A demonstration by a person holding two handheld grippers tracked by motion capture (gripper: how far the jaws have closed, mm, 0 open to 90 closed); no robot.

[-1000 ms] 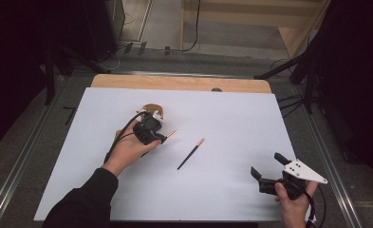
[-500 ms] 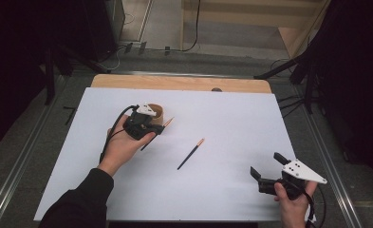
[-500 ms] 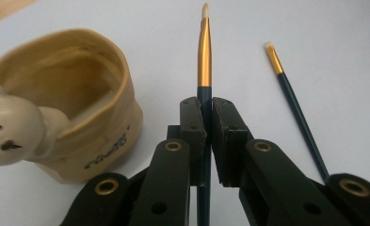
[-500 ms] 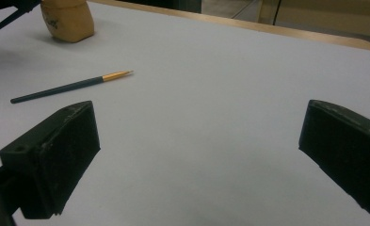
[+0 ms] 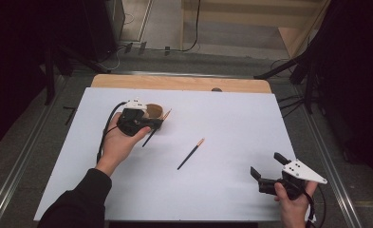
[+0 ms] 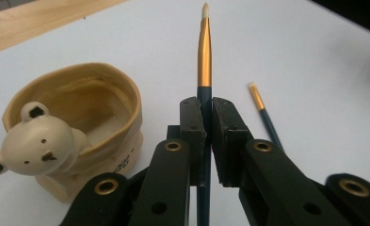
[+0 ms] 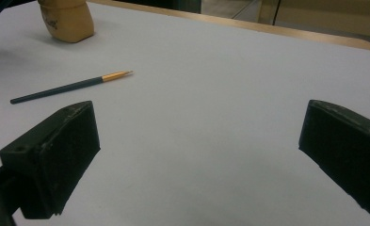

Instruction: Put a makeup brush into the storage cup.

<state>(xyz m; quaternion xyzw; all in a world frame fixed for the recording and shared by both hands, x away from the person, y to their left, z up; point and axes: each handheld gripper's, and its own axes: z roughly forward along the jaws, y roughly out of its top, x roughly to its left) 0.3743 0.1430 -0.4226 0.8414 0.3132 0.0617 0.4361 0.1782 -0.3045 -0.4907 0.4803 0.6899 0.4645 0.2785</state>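
Observation:
My left gripper [image 5: 152,125] is shut on a dark-handled paintbrush [image 6: 204,56] with a gold ferrule, whose pale tip points forward past the jaws. Just left of the jaws stands a tan ceramic cup [image 6: 84,122] with a bear's head on its rim; in the high view the cup [image 5: 154,111] is right behind the gripper. A second paintbrush [image 5: 191,154] lies flat mid-table, and shows too as a brush [image 7: 69,87] in the right gripper view. My right gripper [image 5: 265,165] stands open near the front right edge, with nothing between its fingers [image 7: 55,155].
A white sheet [image 5: 231,118] covers the table, and a wooden strip [image 5: 179,82] shows along the far edge. Metal rails [image 5: 27,152] run beside the table on both sides. A black cable [image 5: 106,133] trails from the left gripper.
The left gripper has carried its brush a little left and farther back, up beside the bear cup. The right gripper and the loose brush have stayed put.

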